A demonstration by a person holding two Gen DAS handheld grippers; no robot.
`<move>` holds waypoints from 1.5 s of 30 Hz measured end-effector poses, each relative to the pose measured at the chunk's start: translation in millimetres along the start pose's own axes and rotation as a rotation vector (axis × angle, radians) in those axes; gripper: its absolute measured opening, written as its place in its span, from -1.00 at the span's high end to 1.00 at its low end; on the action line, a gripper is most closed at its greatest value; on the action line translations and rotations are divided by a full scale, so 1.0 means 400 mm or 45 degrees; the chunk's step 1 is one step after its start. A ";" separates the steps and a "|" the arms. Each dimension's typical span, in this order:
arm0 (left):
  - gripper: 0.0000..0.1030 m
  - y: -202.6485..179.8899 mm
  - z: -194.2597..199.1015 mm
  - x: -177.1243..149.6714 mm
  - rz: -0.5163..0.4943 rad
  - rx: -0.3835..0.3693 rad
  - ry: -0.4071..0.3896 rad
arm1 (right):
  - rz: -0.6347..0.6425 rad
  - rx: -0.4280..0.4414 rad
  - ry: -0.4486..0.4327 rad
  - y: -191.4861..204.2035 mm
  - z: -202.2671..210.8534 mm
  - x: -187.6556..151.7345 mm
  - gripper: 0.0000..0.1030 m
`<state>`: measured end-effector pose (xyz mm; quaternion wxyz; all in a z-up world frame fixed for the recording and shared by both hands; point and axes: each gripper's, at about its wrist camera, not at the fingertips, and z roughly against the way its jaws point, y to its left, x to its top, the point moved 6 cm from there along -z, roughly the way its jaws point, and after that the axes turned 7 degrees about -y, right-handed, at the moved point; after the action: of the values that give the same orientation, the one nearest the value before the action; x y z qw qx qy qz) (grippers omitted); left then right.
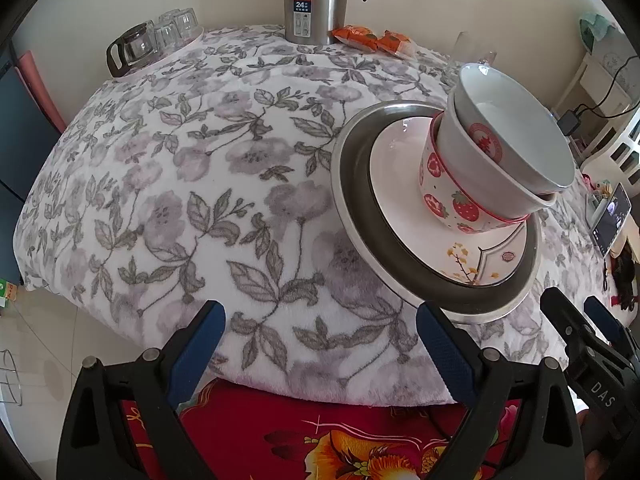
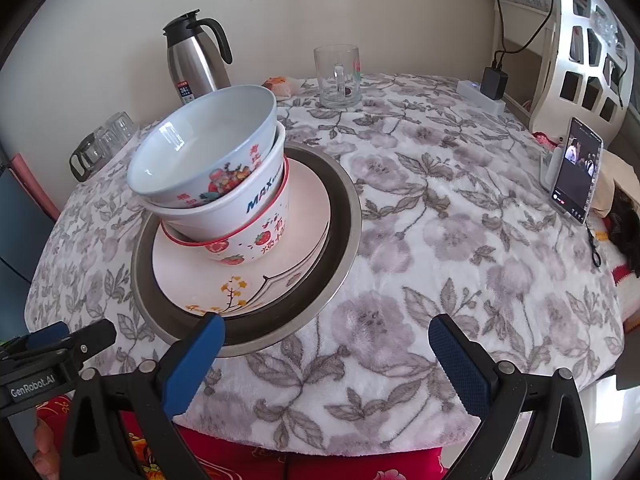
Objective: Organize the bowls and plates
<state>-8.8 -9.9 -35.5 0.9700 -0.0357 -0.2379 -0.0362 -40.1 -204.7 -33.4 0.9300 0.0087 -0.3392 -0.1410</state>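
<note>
Now three glossy nested bowls (image 2: 208,172) are seen tilted on a white plate (image 2: 280,216) inside a round steel tray (image 2: 344,216), centre-left on the plush floral table (image 2: 460,240). Both the left hand-held gripper (image 1: 320,344) and right hand-held gripper (image 2: 326,356) are held open, empty. A steel jug (image 2: 196,64) and glass mug (image 2: 338,76) are set behind.

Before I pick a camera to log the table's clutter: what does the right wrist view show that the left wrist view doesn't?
Only the right wrist view shows the power strip with its charger, the full glass mug and the MAX lettering on the middle bowl. Only the left wrist view shows the orange snack packets clearly and the glass coffee pot whole. Both share the bowls nested on the flowered plate inside the metal dish, the steel thermos, the propped phone and the floral cloth.
</note>
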 end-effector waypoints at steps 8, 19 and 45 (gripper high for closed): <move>-0.87 -0.002 0.001 0.002 -0.018 0.009 -0.003 | -0.006 0.000 0.007 -0.003 -0.006 0.001 -1.00; -0.87 0.002 -0.004 0.003 -0.017 0.025 0.005 | -0.019 0.001 0.019 -0.008 -0.014 0.000 -1.00; -0.87 0.013 -0.007 0.004 0.021 0.035 0.007 | -0.015 0.002 0.023 -0.008 -0.022 -0.002 -1.00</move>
<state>-5.6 -5.2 -37.4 0.9713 -0.0244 -0.2353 -0.0252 -36.1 -208.3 -41.1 0.9322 0.0127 -0.3308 -0.1462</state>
